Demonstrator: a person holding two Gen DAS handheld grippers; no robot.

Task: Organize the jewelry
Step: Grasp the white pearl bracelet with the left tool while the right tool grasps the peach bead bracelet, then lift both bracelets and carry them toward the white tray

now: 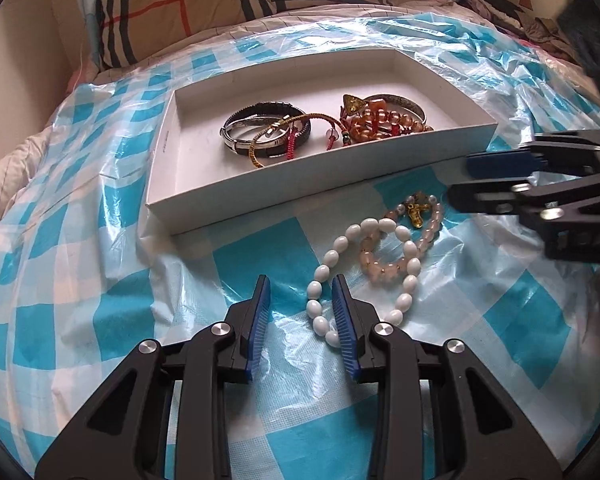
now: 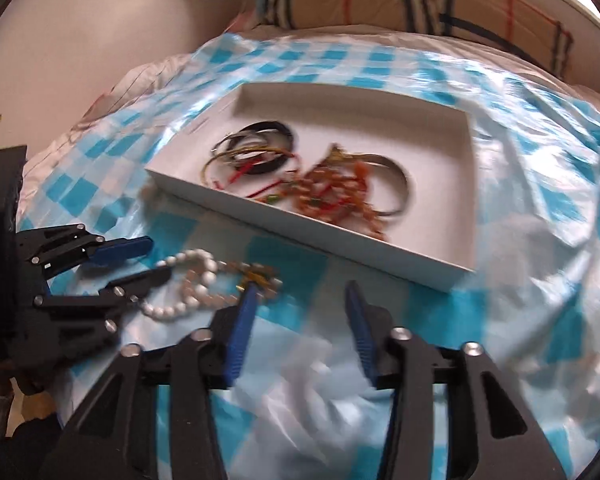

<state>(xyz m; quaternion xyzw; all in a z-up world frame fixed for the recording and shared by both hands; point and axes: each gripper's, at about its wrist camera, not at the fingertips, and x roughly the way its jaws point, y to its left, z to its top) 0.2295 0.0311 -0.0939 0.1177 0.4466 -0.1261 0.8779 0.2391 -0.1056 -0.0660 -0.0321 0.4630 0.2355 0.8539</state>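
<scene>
A white bead bracelet (image 1: 380,268) and a pink bead bracelet with a gold charm (image 1: 410,232) lie overlapped on the blue checked plastic sheet, in front of a white shallow box (image 1: 168,160). The box holds several bracelets: dark and silver bangles (image 1: 260,132) and orange beads (image 1: 380,122). My left gripper (image 1: 302,292) is open, its jaws either side of the white bracelet's near-left beads. My right gripper (image 2: 298,300) is open and empty; its left finger is next to the gold charm (image 2: 260,276). It shows at the right of the left wrist view (image 1: 466,184).
The sheet (image 1: 100,300) covers a soft, uneven bed. Plaid pillows (image 1: 204,4) lie behind the box. A wall (image 2: 100,32) runs along the left side. Crumpled clothes (image 1: 512,12) sit at the back right.
</scene>
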